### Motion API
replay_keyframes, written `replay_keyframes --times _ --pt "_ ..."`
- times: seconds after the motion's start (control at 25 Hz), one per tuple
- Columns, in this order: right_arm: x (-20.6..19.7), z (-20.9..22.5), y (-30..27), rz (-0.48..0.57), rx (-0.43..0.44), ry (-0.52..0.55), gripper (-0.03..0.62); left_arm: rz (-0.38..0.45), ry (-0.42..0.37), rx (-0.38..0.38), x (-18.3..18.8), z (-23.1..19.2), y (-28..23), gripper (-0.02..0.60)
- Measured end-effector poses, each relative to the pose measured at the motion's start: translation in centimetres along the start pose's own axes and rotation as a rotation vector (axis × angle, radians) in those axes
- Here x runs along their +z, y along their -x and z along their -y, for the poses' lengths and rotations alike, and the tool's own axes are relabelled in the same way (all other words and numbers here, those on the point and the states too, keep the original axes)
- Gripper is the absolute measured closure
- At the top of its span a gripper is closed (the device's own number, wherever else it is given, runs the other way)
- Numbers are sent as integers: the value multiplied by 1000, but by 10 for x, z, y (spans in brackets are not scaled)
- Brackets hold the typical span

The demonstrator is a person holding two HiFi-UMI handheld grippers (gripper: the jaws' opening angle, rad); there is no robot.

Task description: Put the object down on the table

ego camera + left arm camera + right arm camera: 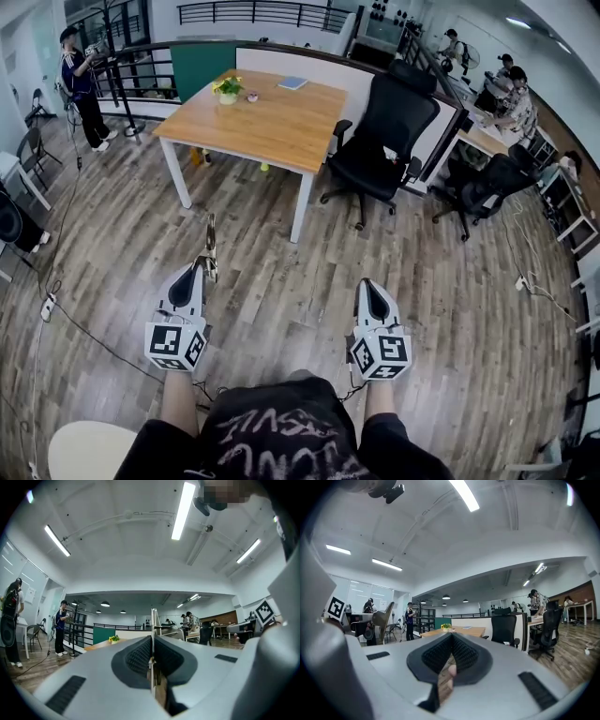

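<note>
My left gripper (200,269) is shut on a thin, flat tan object (211,246), a narrow blade that sticks out past the fingertips. I hold it over the wooden floor, well short of the wooden table (281,122). In the left gripper view the object (153,620) shows edge-on as a thin upright strip clamped between the pads of the left gripper (152,639). The right gripper view catches its broad curved side (384,618) at the left. My right gripper (373,286) hangs beside the left one, and the right gripper (451,637) is shut with nothing in it.
A small potted plant (228,89) and a blue book (292,82) lie on the table. A black office chair (389,131) stands at its right side. A person (80,84) stands by the railing at the far left; others sit at desks (511,98) on the right. Cables (56,314) run across the floor.
</note>
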State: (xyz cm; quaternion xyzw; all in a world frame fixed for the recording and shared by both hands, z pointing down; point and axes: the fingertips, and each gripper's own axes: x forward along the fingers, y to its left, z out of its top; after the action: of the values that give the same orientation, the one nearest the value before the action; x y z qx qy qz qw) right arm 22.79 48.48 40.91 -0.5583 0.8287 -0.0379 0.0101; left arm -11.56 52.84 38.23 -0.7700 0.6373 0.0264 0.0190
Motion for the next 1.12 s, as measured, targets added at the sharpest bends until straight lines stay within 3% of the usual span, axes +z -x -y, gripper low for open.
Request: replay_keyframes --times 0.56,1.12 --pt "-7 -4 -68 -17 48 -21 589 -20 -2 10 -12 -32 -51 565" --pt "-22 55 -174 -40 22 -94 589 -67 -19 22 -40 -55 -167 565"
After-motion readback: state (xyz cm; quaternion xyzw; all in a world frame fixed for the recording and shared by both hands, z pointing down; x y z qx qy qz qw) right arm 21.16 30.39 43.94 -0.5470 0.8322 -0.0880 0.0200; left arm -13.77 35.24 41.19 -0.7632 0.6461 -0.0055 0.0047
